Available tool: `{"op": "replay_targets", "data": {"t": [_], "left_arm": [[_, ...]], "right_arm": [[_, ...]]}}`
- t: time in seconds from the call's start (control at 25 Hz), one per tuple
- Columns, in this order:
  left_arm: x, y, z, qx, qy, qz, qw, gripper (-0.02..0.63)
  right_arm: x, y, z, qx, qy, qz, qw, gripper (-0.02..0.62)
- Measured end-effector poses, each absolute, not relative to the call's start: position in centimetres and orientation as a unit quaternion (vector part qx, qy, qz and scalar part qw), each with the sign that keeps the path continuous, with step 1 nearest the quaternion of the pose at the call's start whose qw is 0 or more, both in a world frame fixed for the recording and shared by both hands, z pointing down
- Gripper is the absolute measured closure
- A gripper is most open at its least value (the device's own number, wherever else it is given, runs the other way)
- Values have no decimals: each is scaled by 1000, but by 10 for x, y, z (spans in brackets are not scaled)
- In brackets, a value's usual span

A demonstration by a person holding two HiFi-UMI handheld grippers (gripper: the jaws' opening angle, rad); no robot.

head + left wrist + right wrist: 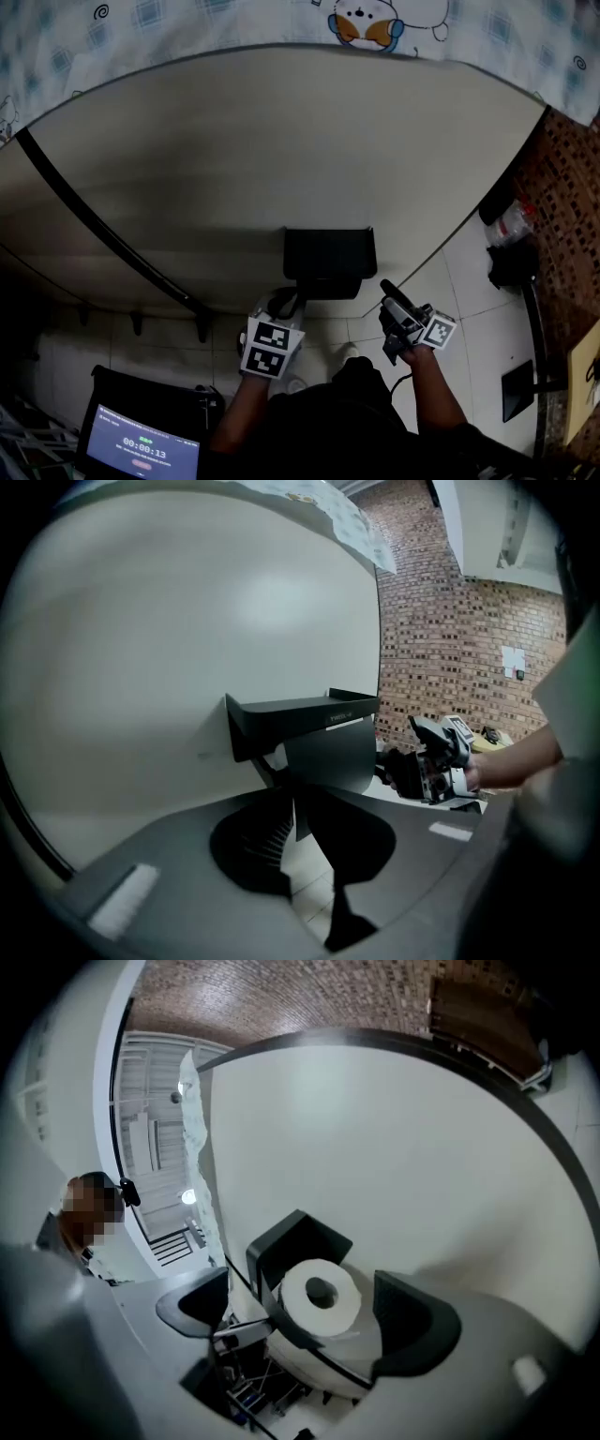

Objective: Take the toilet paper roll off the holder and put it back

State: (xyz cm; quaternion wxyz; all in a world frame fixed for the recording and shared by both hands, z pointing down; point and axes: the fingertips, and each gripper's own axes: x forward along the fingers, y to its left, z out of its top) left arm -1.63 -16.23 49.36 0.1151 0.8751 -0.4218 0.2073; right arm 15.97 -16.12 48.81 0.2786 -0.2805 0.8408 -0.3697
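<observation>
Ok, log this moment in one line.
toilet paper roll: on holder | left gripper: at holder, grip unclear | right gripper: open, empty

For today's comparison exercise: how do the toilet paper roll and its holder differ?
The toilet paper roll is white and round with a hollow core; the holder is black and boxy. The roll rests in the holder; the holder is mounted on the wall.
</observation>
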Motion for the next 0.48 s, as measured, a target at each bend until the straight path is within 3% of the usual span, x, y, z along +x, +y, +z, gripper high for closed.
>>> {"op": "replay_targets", "data": {"t": [0.2,0.36,0.48], "left_arm": [[-16,-168,496,879,-434,155,120,535],[-17,-168,496,881,-438,137,118,525],[-21,-164,495,881,-437,134,123,518]], "right_arm": [[159,-153,453,-322,827,-321,331,180],[163,-154,422,-372,846,-240,297,317],[173,-156,406,-433,846,-179,254,367]]}}
